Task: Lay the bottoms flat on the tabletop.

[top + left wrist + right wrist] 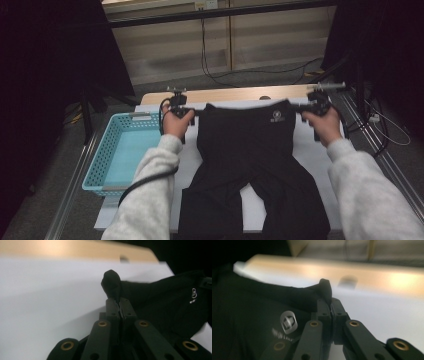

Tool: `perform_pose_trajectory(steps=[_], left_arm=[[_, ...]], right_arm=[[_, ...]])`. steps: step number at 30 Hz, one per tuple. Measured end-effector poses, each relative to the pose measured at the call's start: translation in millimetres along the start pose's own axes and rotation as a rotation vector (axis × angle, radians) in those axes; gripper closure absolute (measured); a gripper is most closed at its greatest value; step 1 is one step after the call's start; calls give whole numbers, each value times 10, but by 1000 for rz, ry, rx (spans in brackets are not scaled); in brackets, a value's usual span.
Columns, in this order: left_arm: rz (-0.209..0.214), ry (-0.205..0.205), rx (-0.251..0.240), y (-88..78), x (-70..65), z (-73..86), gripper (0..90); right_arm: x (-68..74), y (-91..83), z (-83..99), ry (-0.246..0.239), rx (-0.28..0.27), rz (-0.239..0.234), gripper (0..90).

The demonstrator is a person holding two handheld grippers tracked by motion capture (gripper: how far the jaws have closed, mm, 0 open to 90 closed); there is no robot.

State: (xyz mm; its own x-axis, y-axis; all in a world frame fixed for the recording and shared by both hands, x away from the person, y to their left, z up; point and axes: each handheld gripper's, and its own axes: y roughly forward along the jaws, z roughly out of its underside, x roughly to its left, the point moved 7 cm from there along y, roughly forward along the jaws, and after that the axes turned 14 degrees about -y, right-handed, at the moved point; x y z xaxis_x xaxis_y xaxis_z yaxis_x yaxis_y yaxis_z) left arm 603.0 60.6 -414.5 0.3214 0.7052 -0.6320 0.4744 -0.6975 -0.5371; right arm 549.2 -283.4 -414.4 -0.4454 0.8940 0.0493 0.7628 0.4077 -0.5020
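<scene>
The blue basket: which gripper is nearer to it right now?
Left. The left gripper pinches the black shorts' waistband corner just past the blue basket's far right corner; the right gripper grips the opposite waistband corner, across the garment.

A small white logo with tiny lettering sits on the black shorts (250,150) — too blurred to read.

Black shorts (245,150) with a small white logo (274,116), turquoise basket (107,155), white table cover (312,155).
</scene>
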Motion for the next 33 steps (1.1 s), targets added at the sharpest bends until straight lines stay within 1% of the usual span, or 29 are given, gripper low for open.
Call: perform_pose_trajectory(steps=[1, 2, 3, 4, 5, 6, 7, 8, 9, 10, 11, 12, 14, 15, 16, 17, 18, 19, 20, 21, 23, 25, 26, 27, 28, 29, 30, 32, 33], left_arm=[[-10, 13, -46, 57, -12, -128, 864], [-49, 34, -82, 112, 4, -220, 791], [-63, 24, -91, 172, 13, -255, 603], [-76, 23, -89, 209, 26, -234, 438], [-103, 48, -71, 225, 41, -175, 432], [-115, 70, -47, 237, 44, -96, 433], [-110, 69, -32, 239, 41, -13, 416], [-118, 73, -20, 231, 51, 73, 390], [-131, 82, -3, 221, 65, 165, 352], [-130, 88, 13, 213, 70, 239, 317], [-122, 87, 32, 200, 64, 363, 307], [-124, 92, 47, 180, 61, 457, 296], [-133, 105, 68, 132, 57, 618, 263], [-141, 117, 74, 100, 59, 682, 260], [-144, 124, 80, 67, 55, 742, 251], [-140, 121, 77, 38, 49, 796, 238], [-144, 129, 83, 9, 51, 850, 235], [-144, 135, 93, -19, 52, 905, 227], [-148, 134, 92, -47, 56, 947, 224], [-160, 143, 97, -82, 62, 986, 223], [-168, 146, 96, -149, 56, 1055, 217], [-158, 152, 96, -208, 43, 1122, 213], [-160, 160, 85, -236, 42, 1150, 213], [-158, 172, 83, -270, 49, 1188, 212], [-158, 174, 85, -289, 56, 1212, 210], [-161, 179, 81, -308, 71, 1241, 209], [-165, 183, 85, -329, 86, 1272, 206], [-177, 190, 97, -359, 116, 1334, 198], [-177, 194, 100, -373, 122, 1365, 193]], right_arm=[[-71, 48, -197, 16, -56, 32, 870], [-127, 98, -359, -11, -100, 71, 811], [-175, 139, -448, -24, -93, 129, 644], [-186, 186, -486, 16, -85, 144, 481], [-155, 215, -471, 18, -58, 126, 508], [-123, 219, -422, -10, -33, 132, 492], [-69, 213, -348, -29, -10, 117, 462], [-12, 194, -253, -50, 15, 89, 431], [25, 154, -138, -62, 46, 87, 385], [44, 109, -14, -71, 73, 97, 358], [74, 69, 78, -68, 87, 83, 376], [128, -5, 218, -75, 93, 59, 378], [189, -144, 436, -114, 124, 80, 332], [237, -213, 536, -120, 137, 68, 332], [280, -283, 634, -139, 159, 67, 324], [319, -356, 721, -148, 176, 73, 306], [355, -427, 799, -149, 173, 76, 313], [397, -497, 877, -143, 179, 70, 313], [437, -555, 948, -135, 176, 67, 313], [473, -610, 1018, -125, 178, 66, 313], [531, -706, 1141, -112, 186, 71, 317], [571, -792, 1264, -95, 202, 86, 356], [595, -827, 1320, -82, 204, 83, 374], [618, -860, 1378, -75, 212, 89, 397], [648, -894, 1444, -82, 222, 92, 417], [668, -914, 1477, -73, 224, 91, 444], [688, -936, 1518, -65, 226, 90, 491], [723, -953, 1592, -69, 243, 89, 510], [724, -966, 1626, -63, 256, 101, 533]])
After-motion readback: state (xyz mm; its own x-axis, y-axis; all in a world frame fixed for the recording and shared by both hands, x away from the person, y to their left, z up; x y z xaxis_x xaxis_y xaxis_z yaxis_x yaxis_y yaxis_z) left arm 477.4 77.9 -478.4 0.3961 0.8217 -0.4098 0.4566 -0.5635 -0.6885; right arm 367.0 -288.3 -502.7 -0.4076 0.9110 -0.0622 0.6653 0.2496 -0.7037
